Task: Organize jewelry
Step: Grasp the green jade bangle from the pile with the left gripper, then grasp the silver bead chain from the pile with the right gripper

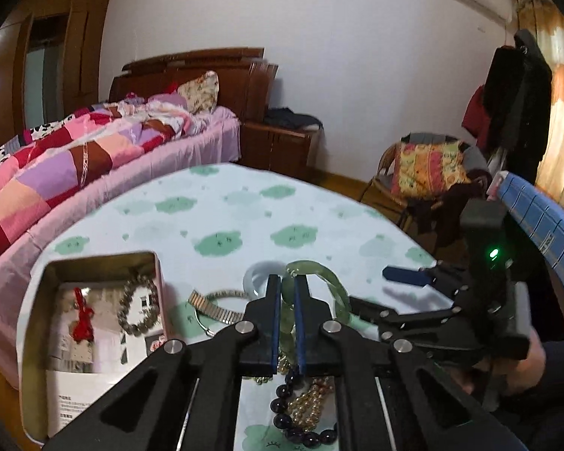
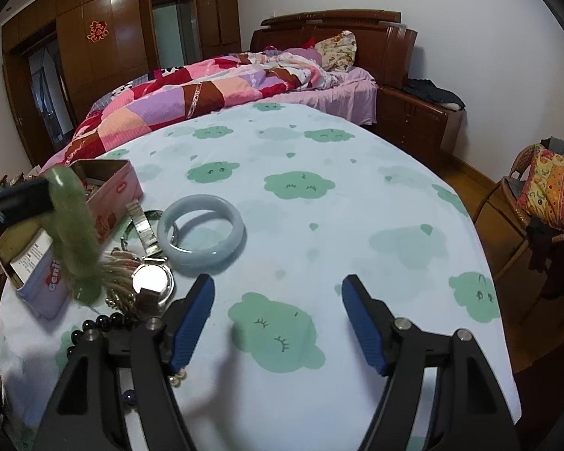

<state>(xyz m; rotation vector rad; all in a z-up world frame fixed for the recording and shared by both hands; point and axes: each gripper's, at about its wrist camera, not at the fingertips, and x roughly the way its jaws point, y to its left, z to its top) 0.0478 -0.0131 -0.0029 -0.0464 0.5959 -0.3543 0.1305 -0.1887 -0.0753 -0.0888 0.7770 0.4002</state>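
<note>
My left gripper (image 1: 287,283) is shut on a green jade bangle (image 1: 321,276) and holds it above the jewelry pile; in the right wrist view the green bangle (image 2: 71,225) hangs blurred over the tin. A pale blue bangle (image 2: 201,231) lies flat on the cloth, with a metal-band watch (image 2: 150,278) beside it. Dark beads (image 1: 300,424) and gold beads (image 1: 314,400) lie under my left fingers. The open tin box (image 1: 34,300) holds a bead bracelet (image 1: 139,308) and a red knot charm (image 1: 82,315). My right gripper (image 2: 278,289) is open, with nothing between its fingers, just short of the pale bangle.
The round table (image 2: 357,158) wears a pale cloth with green clouds; its right half is bare cloth. A bed with a patchwork quilt (image 2: 206,86) runs behind and left. A chair with a bright cushion (image 2: 549,188) stands off the table's right edge.
</note>
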